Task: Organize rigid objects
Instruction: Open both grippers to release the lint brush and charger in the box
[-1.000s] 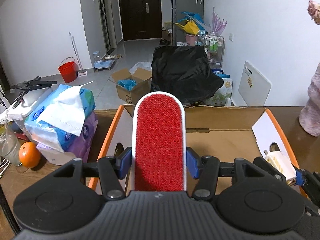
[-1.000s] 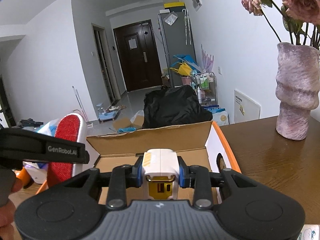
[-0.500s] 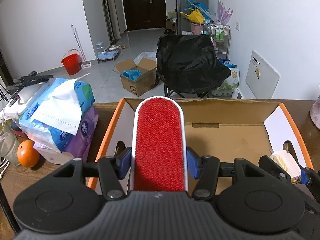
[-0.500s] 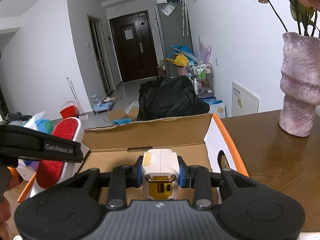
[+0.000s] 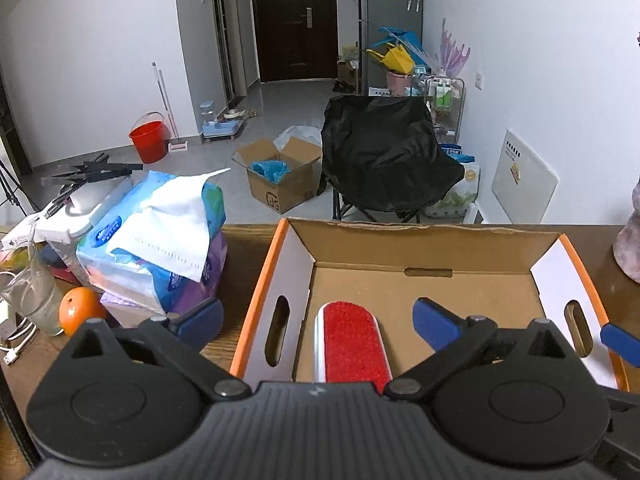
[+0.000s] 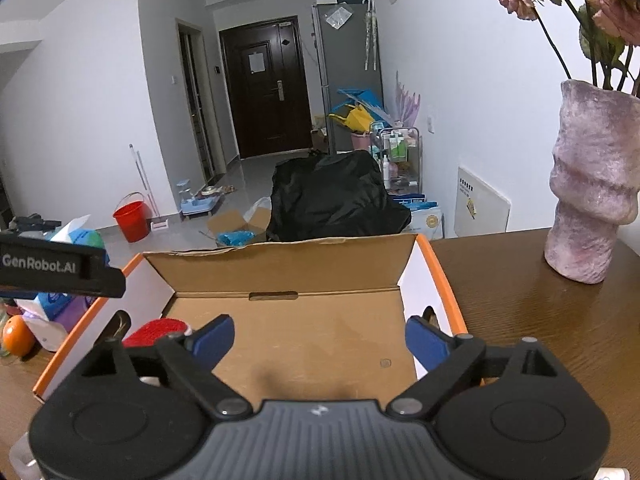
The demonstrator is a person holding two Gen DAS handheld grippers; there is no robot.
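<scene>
An open cardboard box with orange edges (image 5: 424,236) stands on the brown table. A red lint brush (image 5: 352,344) with a white frame lies flat on its floor by the left wall. My left gripper (image 5: 318,318) hangs above it, its jaws opening wide and the blue pads clear of the brush. My right gripper (image 6: 319,338) is over the box's middle, its jaws also opening with nothing between them. In the right wrist view the brush's (image 6: 156,330) tip shows at the left. The white charger is not in view.
Left of the box lie stacked tissue packs (image 5: 160,240), an orange (image 5: 78,308) and a glass (image 5: 32,296). A pink vase (image 6: 592,200) with flowers stands on the table (image 6: 540,320) to the right. A black chair (image 5: 384,160) stands behind the table.
Both grippers went from shut to wide open. The red brush dropped from the left jaws onto the box floor. The white charger left the right jaws and passed out of sight.
</scene>
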